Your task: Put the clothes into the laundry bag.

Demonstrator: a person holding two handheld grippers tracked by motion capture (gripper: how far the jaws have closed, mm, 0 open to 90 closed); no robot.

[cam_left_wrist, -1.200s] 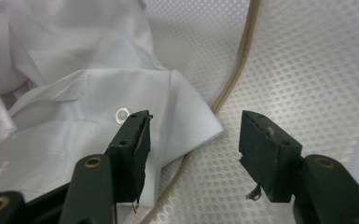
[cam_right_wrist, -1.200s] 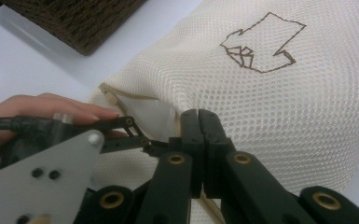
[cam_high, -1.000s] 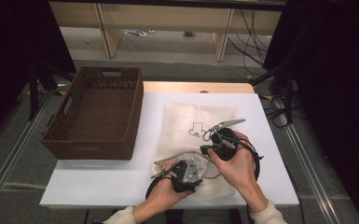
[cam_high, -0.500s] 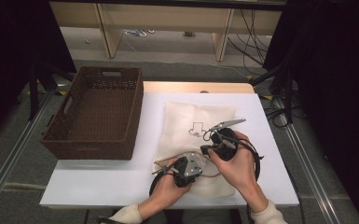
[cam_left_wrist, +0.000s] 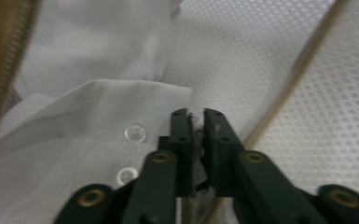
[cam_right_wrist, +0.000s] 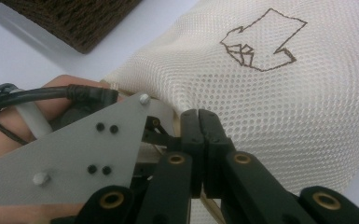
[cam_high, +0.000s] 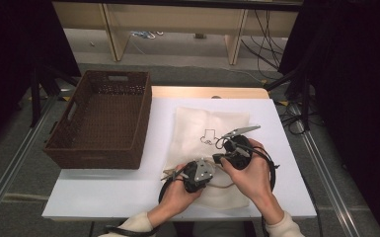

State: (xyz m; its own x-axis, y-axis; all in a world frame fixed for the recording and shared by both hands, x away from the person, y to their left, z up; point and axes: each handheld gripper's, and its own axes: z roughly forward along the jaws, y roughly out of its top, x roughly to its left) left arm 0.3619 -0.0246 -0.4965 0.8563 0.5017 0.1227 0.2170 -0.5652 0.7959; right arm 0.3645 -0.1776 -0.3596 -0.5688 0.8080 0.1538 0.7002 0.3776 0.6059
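White shirt (cam_left_wrist: 88, 126) cloth, between left hand-held gripper (cam_left_wrist: 195, 116) jaws

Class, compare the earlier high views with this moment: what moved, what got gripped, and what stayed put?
The left gripper edged rightward toward the right gripper; its fingers have just been closing, then easing, with white shirt fabric between them. Right gripper, mesh bag and basket stayed.

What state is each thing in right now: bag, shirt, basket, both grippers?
Mesh laundry bag: flat on table, zipper open.
White shirt: inside bag, folded.
Wicker basket: empty, upright.
Left gripper: nearly shut, pinching shirt fabric.
Right gripper: shut at bag's edge.
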